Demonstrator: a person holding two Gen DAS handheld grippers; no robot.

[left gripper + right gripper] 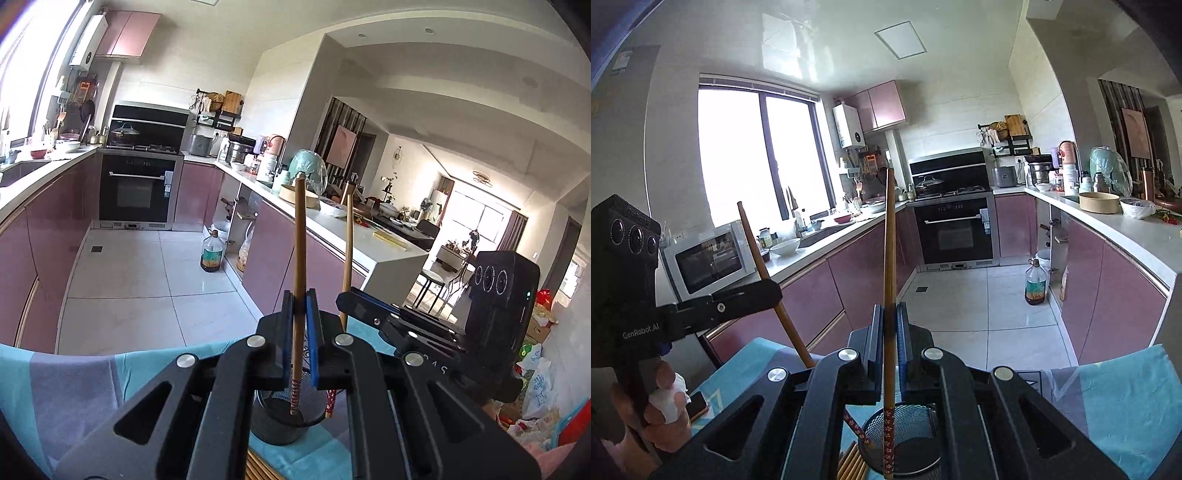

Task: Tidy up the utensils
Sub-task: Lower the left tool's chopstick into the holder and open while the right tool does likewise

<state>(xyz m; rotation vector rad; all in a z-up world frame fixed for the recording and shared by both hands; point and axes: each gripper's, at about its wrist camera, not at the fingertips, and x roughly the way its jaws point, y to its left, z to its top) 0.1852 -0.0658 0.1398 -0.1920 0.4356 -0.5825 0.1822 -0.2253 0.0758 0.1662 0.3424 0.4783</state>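
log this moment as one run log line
left gripper: shut on chopstick | right gripper: shut on second chopstick | both tips over mesh cup | unreleased

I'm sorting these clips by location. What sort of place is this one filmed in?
A home kitchen, most likely. A built-in oven sits under a stove, a microwave stands on the counter, and pink cabinets line both sides. The left wrist view shows a living room opening beyond.

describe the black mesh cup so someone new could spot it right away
Find the blue-and-grey cloth on the near table. On it, under both grippers, stands the black mesh cup. It is the only round, dark, see-through holder there, and the chopsticks' red patterned ends point into it.
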